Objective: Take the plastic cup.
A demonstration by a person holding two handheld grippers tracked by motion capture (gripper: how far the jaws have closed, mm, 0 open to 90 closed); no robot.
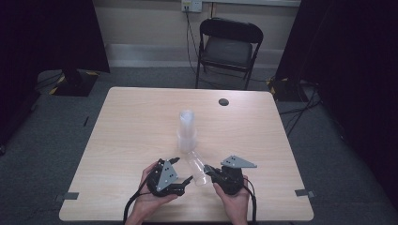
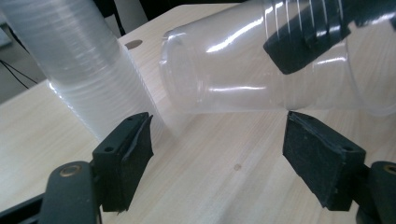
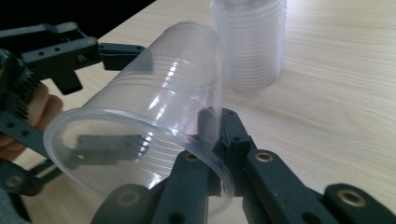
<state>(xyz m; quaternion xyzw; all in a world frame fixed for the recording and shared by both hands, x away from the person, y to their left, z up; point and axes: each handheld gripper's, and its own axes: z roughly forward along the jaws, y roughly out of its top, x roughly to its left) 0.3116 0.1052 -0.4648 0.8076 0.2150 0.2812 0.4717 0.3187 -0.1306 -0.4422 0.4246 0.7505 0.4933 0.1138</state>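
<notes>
A clear plastic cup (image 1: 197, 167) lies on its side just above the table, near the front edge. My right gripper (image 1: 208, 170) is shut on the rim of this cup (image 3: 154, 116), with one jaw inside it and one outside (image 3: 212, 128). My left gripper (image 1: 182, 170) stands open beside the cup's closed end. In the left gripper view its two pads (image 2: 130, 149) are wide apart and the cup (image 2: 224, 70) lies just beyond them, untouched. An upright stack of clear cups (image 1: 187, 130) stands mid-table, behind the held cup (image 2: 79, 65) (image 3: 254, 42).
A pale wooden table (image 1: 141, 122) has a black round grommet (image 1: 223, 101) near its far edge. A black folding chair (image 1: 228, 47) stands behind the table. Grey tape marks sit at the front corners (image 1: 70, 195) (image 1: 302, 192).
</notes>
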